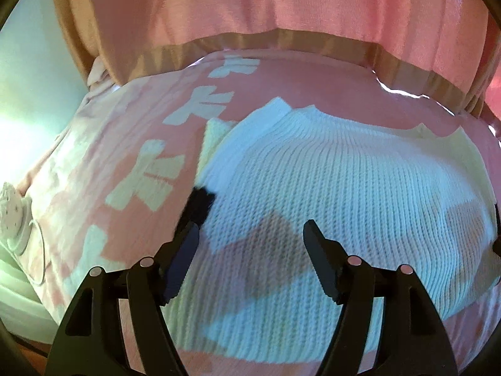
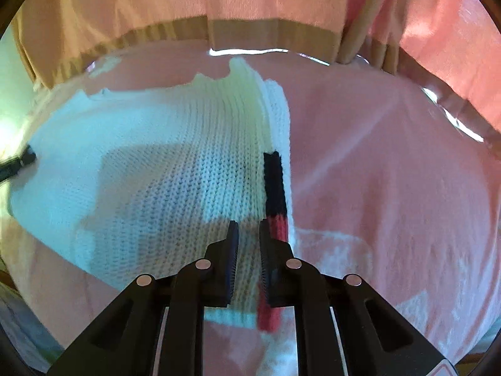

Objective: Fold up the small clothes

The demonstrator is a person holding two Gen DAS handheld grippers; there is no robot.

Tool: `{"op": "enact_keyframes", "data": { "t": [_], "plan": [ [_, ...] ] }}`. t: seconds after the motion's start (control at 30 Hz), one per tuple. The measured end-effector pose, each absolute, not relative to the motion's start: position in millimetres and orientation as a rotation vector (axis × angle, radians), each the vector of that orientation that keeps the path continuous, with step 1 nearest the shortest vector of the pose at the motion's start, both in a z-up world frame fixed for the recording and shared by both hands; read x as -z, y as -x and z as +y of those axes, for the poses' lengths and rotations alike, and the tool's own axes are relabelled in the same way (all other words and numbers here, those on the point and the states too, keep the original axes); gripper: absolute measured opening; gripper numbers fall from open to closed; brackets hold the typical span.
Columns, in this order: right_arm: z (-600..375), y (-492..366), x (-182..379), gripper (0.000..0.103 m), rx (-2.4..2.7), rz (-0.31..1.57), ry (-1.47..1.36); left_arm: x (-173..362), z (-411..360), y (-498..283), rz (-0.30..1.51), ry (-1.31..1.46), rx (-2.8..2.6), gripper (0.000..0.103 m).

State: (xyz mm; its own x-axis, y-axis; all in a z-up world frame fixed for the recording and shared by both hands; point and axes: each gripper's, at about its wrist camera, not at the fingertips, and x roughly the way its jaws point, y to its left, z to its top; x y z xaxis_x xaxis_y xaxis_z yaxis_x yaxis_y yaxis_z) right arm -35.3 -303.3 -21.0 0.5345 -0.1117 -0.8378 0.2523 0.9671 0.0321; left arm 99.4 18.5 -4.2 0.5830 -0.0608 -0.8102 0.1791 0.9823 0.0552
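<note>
1. White rib-knit small garment (image 1: 328, 188): lies spread flat on a pink blanket with pale cross-shaped patterns (image 1: 131, 163), apparently covering a bed; flat so it can be folded. One edge carries a black-and-red knitted trim strip (image 2: 275, 194).
2. Left gripper (image 1: 250, 238): black fingers spread wide above the knit near its trimmed edge, nothing between them; seemingly released or poised for a fresh hold.
3. Right gripper (image 2: 249, 235): fingers nearly pressed together, a narrow gap showing, beside the trim strip. No cloth visibly pinched; likely placed to smooth or take that edge.
4. Pink curtain-like cloth with tan border (image 1: 281, 15): hangs behind the bed, clear of the garment.
5. Step judged: early, garment not yet folded over.
</note>
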Motion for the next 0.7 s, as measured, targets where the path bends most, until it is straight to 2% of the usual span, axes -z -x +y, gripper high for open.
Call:
{"op": "enact_keyframes", "data": {
  "t": [0.07,0.13,0.2,0.27,0.3,0.33,0.47,0.53,0.57,0.6,0.63,0.7],
  "plan": [
    [-304.8,46.2,17.8,0.012,0.209,0.963,-0.185,3.5,29.2,-92.5,0.936,-0.100,0.137,0.067],
    [-309.8,54.3,21.2,0.018,0.247,0.964,-0.201,5.4,40.0,-84.6,0.940,-0.067,0.137,0.067],
    [-318.2,63.0,26.5,0.030,0.278,0.970,-0.246,8.0,47.9,-79.2,0.947,-0.046,0.121,0.068],
    [-322.9,70.5,28.8,0.037,0.277,0.967,-0.286,10.4,58.5,-72.5,0.961,0.005,0.128,0.070],
    [-322.7,73.2,30.0,0.041,0.267,0.966,-0.298,12.1,64.0,-69.2,0.970,0.037,0.133,0.075],
    [-322.5,74.2,33.5,0.042,0.252,0.975,-0.309,13.5,66.9,-66.9,0.975,0.058,0.137,0.078],
    [-321.6,69.1,52.7,0.044,0.244,1.028,-0.367,36.8,77.7,-67.5,1.071,0.163,0.160,0.077],
    [-324.8,67.2,59.7,0.019,0.207,1.026,-0.439,49.8,81.8,-72.0,1.122,0.219,0.177,0.059],
    [-325.7,66.6,58.3,0.013,0.175,1.012,-0.472,50.9,85.2,-73.5,1.117,0.242,0.178,0.056],
    [-325.6,67.3,52.3,0.011,0.174,0.999,-0.473,48.6,86.8,-73.6,1.111,0.254,0.194,0.037],
    [-325.0,72.2,38.5,0.011,0.168,0.960,-0.464,45.9,88.5,-74.4,1.116,0.281,0.236,0.029],
    [-324.3,83.5,16.7,0.010,0.178,0.907,-0.429,40.9,93.0,-72.7,1.110,0.290,0.228,0.029]
  ]
}}
